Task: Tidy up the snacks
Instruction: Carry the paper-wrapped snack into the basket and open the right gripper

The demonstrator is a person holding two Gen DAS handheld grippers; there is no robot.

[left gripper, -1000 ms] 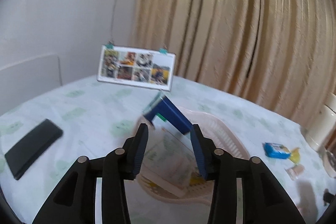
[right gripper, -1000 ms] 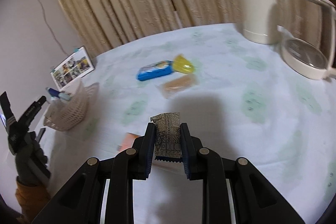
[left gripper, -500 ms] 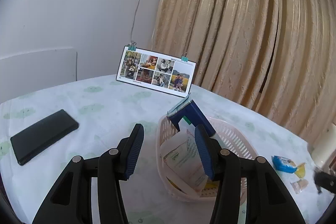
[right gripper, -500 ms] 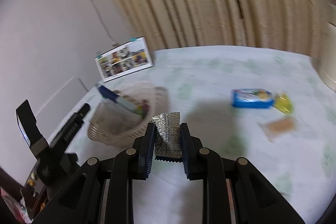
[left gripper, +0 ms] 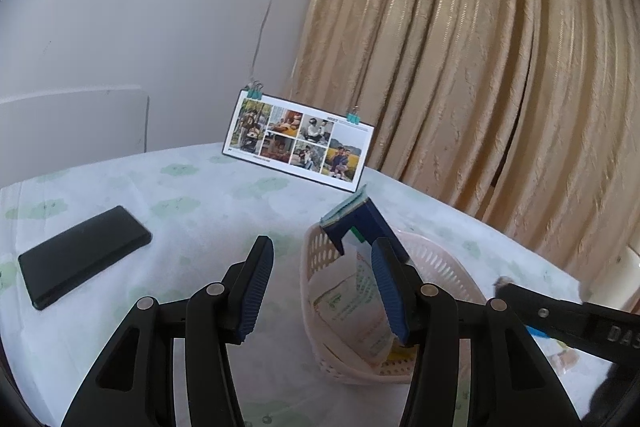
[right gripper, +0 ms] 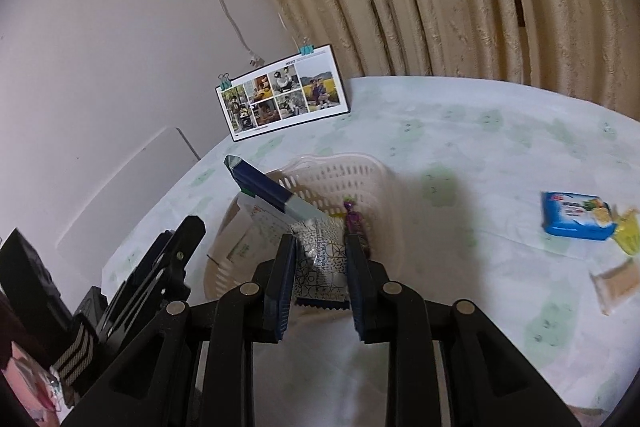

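My right gripper [right gripper: 320, 245] is shut on a silver packet with a black-and-white pattern [right gripper: 322, 273], held just above the near rim of the pale pink basket [right gripper: 340, 171]. The basket holds a dark blue box [right gripper: 264, 187] leaning out over its rim, white sachets and a purple candy [right gripper: 354, 219]. My left gripper [left gripper: 322, 279] stands open beside the basket [left gripper: 444, 267], its right finger in front of the sachets and nothing between its fingers. On the cloth to the right lie a blue snack pack [right gripper: 572, 215], a yellow sweet [right gripper: 628, 235] and a tan wafer packet [right gripper: 616, 279].
A black phone [left gripper: 80, 259] lies on the tablecloth at the left. A photo calendar [left gripper: 300, 147] stands at the back against the wall, with a beige curtain behind. The right gripper's body [left gripper: 560, 319] reaches in from the right of the basket.
My right gripper has carried the patterned packet leftward across the table to above the basket. My left gripper has drawn back to the basket's left side, staying open.
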